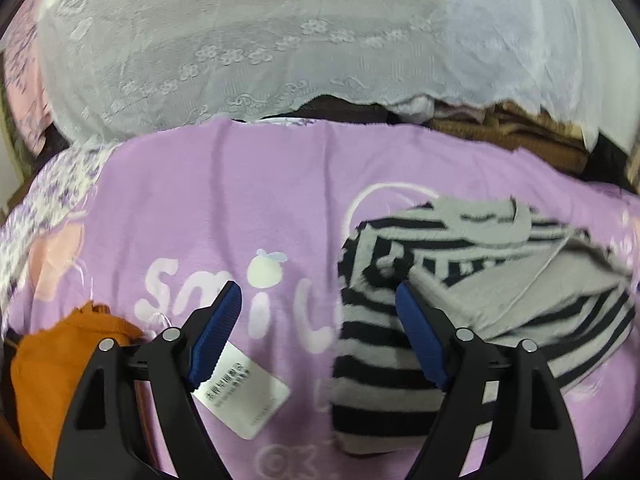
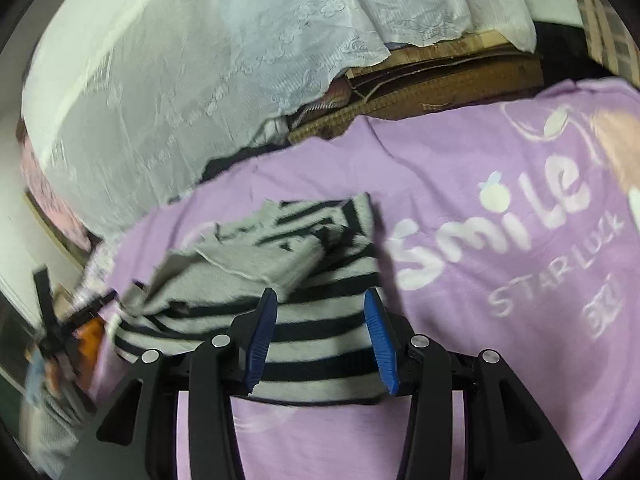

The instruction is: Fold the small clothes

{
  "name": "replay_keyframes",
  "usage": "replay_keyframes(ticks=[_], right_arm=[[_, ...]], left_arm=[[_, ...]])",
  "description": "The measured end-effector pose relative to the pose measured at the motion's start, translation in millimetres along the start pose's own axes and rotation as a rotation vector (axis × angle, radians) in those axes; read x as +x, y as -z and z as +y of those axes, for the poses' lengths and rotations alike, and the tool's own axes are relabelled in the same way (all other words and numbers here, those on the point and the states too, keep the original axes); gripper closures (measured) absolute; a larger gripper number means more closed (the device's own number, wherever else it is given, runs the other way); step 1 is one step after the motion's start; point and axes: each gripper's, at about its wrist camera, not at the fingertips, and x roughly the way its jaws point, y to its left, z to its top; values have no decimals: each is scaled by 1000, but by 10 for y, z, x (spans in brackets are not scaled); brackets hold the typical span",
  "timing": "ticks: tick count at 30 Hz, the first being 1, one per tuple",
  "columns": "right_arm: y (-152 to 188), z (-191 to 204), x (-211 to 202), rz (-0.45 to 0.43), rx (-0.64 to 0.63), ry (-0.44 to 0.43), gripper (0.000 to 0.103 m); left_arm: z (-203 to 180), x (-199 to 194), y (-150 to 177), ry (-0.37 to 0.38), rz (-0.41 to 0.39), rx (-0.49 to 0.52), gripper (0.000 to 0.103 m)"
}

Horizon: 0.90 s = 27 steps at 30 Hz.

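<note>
A home bedroom: a lilac printed blanket (image 1: 248,184) covers the bed beneath a white lace curtain (image 1: 224,40).

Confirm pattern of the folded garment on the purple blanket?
Black-and-grey stripes on the folded garment; clearest in the right wrist view.

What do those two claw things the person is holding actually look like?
Both look alike. The left claw and the right claw each have two black plastic arms with triangular cut-outs, joined by round silver pins. Each arm ends in a flat, ribbed blue pad. No cables, markings or sleeves are visible.
</note>
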Motion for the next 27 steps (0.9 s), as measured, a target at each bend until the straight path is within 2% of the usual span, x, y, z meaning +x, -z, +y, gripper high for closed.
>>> replay_keyframes(ticks=[2,5,7,10,11,13,14,16,17,18,19,20,21,23,27], right_arm=[[1,-28,64,25,-55,51,57],[13,-37,149,60,-133,79,57],[16,32,240,82,-217,97,57],[-31,183,392,98,-355,127,56],[-65,257,440,93,-413,123,54],[-138,376,494,67,-498,131,48],[-166,409,517,58,-521,129,43],[-260,464,601,41,-557,126,43],[-307,474,655,46,-559,117,44],[-345,478,711,56,-553,96,62],[-365,482,741,62,-543,74,75],[-402,466,800,87,-517,50,84],[-425,459,815,86,-495,47,90],[-519,405,798,64,-416,23,95],[-726,300,844,42,-280,32,95]], left_arm=[[-34,33,43,-3,1,82,25],[-167,92,125,-35,-6,226,19],[-291,181,128,-16,11,303,19],[-582,276,138,-3,4,488,16],[-688,299,135,-14,-15,554,12],[-824,357,89,-6,-37,622,8],[-845,391,41,15,-31,620,8],[-846,446,-81,78,-12,581,8],[-842,455,-126,114,-6,559,14],[-832,469,-177,154,4,531,22],[-843,492,-215,189,21,512,44],[-829,530,-264,219,44,476,58],[-807,551,-295,234,50,447,62],[-762,581,-339,257,50,387,69],[-700,706,-409,226,58,291,70]])
